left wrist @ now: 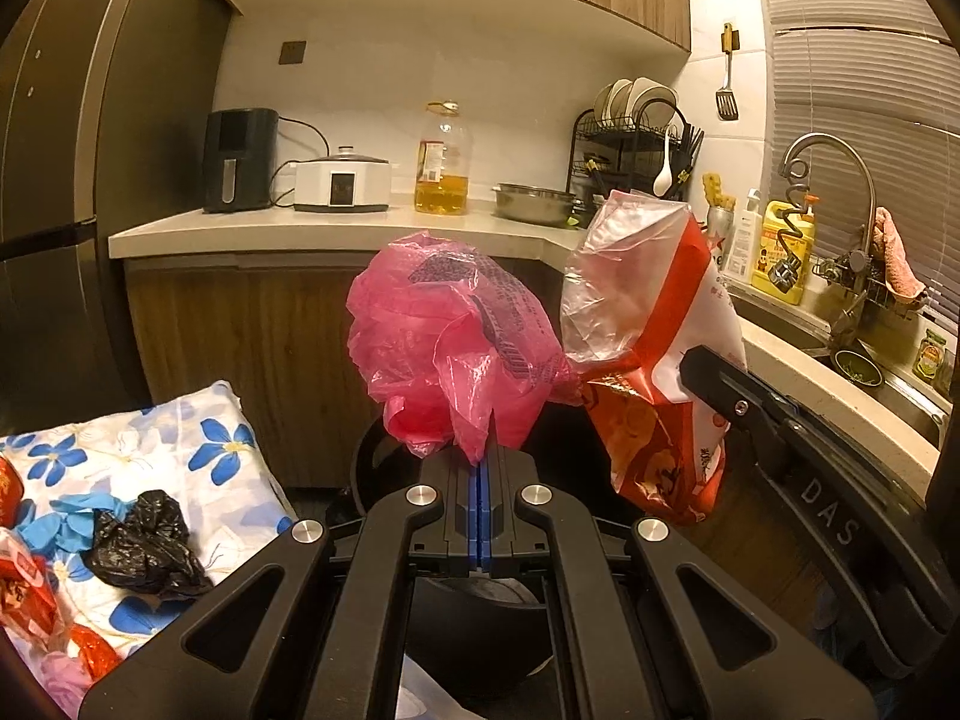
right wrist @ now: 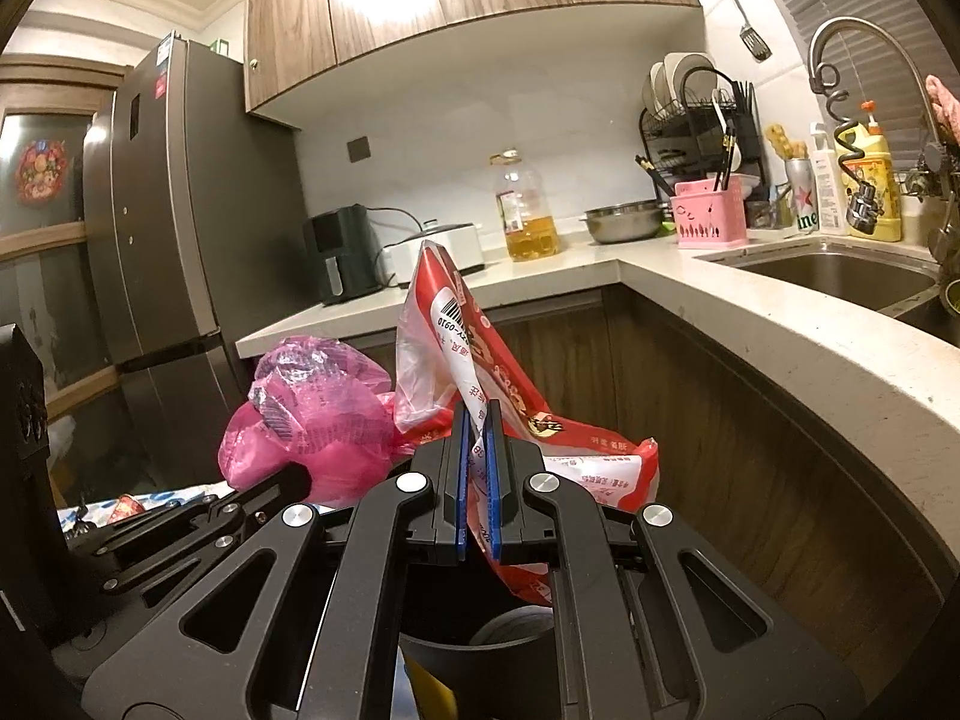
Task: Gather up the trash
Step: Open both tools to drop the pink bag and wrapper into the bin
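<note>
My left gripper (left wrist: 483,459) is shut on a crumpled pink plastic bag (left wrist: 444,336) and holds it above a black bin (left wrist: 480,600) whose rim shows below the fingers. My right gripper (right wrist: 478,420) is shut on a red and white snack wrapper (right wrist: 456,324), also over the black bin (right wrist: 480,648). The wrapper (left wrist: 654,360) and the right gripper's finger (left wrist: 738,396) show at the right of the left wrist view. The pink bag (right wrist: 312,420) and the left gripper's finger (right wrist: 198,516) show at the left of the right wrist view.
A table with a blue-flowered cloth (left wrist: 180,450) at the left bears a black bag (left wrist: 144,546), blue gloves (left wrist: 66,516) and red wrappers (left wrist: 24,588). A counter (right wrist: 780,324) with a sink (right wrist: 840,276) curves round the right. A fridge (right wrist: 162,210) stands at the left.
</note>
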